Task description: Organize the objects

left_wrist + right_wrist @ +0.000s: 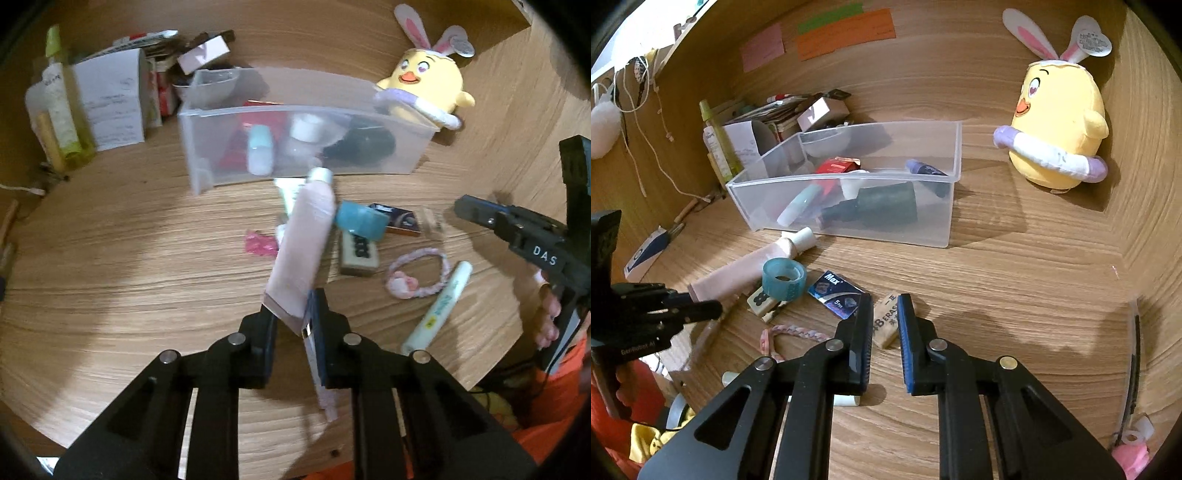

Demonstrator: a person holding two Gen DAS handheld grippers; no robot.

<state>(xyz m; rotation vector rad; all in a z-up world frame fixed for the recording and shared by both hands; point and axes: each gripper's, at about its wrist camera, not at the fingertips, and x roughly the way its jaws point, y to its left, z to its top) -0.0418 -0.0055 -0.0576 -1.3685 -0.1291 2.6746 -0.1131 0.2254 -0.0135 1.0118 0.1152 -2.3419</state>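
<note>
Pink tube (301, 251) is clamped at its flat crimped end by our left hand-held gripper (291, 317), cap end pointing toward the clear bin (306, 110), just short of its front wall. We read this as the pick step done and the carry to the bin in hand. In the right wrist view the tube's cap (804, 238) sits just before the bin (955, 147), beside the teal tape roll (785, 278). Our right hand-held gripper (884, 332) is narrowed as far as it goes with nothing between its pads, hovering over the white eraser (886, 319) in front of the bin. Next move, we judge: lift the tube clear of the bin's front wall, bring it over the bin, then release among the items already inside. Hair band (417, 273) and white stick (436, 306) lie on the bench (129, 258) in front of the bin, not yet sorted.
</note>
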